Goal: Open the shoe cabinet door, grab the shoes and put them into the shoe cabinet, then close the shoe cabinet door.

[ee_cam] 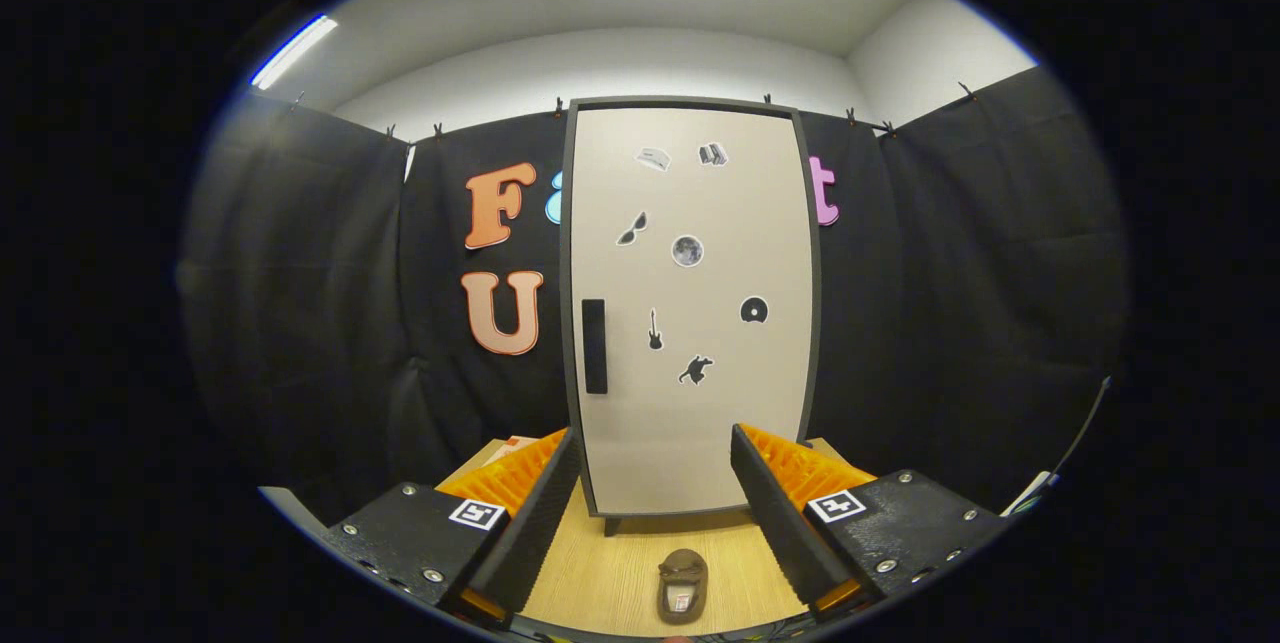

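The shoe cabinet (690, 303) stands upright on a wooden tabletop (610, 563), beyond my fingers. Its pale door is shut, carries several small stickers and has a dark vertical handle (594, 346) near its left edge. A small brown shoe (682, 585) lies on the wood in front of the cabinet, between my two fingers and low, its toe toward the door. My gripper (655, 448) is open, fingers wide apart with nothing between them but the view of the cabinet's foot.
Black cloth walls close the booth on the left, right and behind the cabinet. A white ceiling with strip lights is overhead. The tabletop's left and right edges lie just outside my fingers.
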{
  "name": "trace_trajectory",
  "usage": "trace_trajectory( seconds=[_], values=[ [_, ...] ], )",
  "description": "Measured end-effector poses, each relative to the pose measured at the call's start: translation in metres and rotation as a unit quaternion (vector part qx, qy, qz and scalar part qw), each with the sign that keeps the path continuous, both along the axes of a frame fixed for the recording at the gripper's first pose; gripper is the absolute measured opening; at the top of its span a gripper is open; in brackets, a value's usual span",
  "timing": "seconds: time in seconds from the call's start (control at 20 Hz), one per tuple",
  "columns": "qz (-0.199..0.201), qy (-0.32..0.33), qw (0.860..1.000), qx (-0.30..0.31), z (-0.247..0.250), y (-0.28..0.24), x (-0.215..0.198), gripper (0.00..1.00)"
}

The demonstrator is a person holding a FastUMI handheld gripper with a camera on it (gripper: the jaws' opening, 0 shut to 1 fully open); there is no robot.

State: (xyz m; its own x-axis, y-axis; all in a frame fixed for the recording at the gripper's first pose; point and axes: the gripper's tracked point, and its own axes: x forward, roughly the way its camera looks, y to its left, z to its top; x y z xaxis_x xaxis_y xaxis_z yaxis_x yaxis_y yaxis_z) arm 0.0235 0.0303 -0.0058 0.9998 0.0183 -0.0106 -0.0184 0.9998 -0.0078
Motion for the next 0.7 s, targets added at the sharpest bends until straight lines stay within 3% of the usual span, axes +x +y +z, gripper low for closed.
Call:
trace_trajectory(
  seconds=[0.7],
  values=[
    [0.029, 0.013, 0.999, -0.02, -0.026, 0.066, 0.113, 0.95]
  ],
)
